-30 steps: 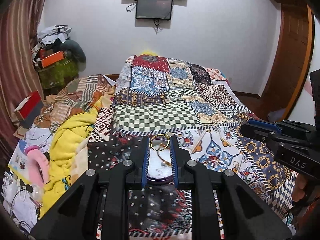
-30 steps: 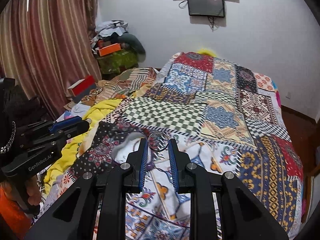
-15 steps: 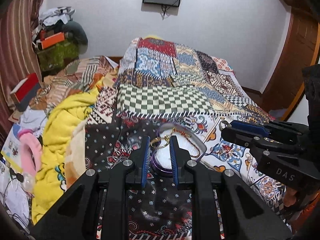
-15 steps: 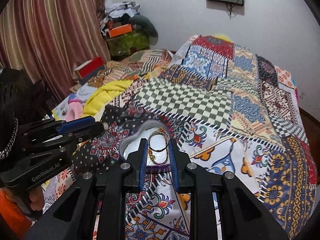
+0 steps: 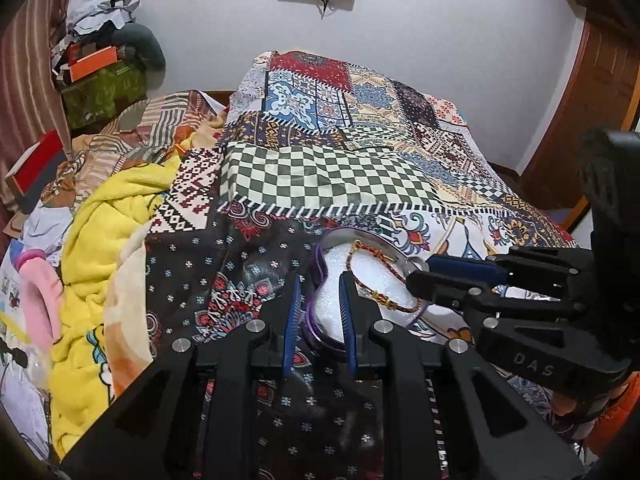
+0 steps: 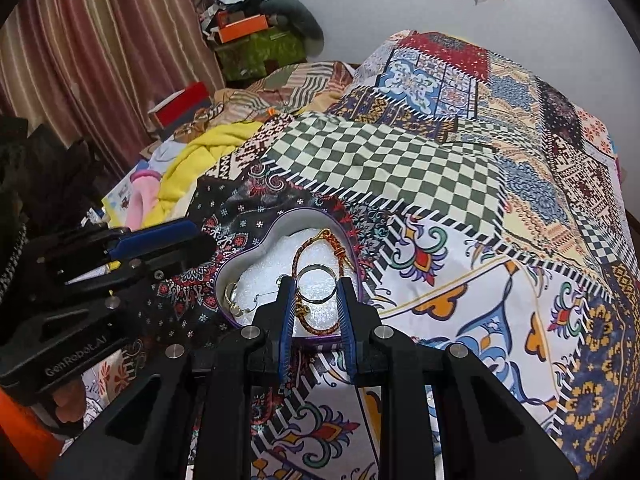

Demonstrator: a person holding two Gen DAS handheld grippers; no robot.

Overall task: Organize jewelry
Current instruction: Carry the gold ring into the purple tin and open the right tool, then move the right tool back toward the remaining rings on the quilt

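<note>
Silver ring (image 6: 316, 283) pinched between the right tongs (image 6: 315, 285) (over the heart-shaped tin (image 6: 256, 236)); left tongs (image 5: 319, 280) released.

"DAS" on right hand-held gripper (image 5: 418, 278); "GenRobot.AI" on left hand-held gripper (image 6: 206, 246).

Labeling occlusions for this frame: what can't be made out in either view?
- Left wrist view: the ring is almost wholly hidden behind the right tool.
- Right wrist view: the near rim of the heart-shaped tin and part of the bracelet sit behind the right tool's fingers.
- Small pieces at the tin's left edge: too small to identify.
</note>
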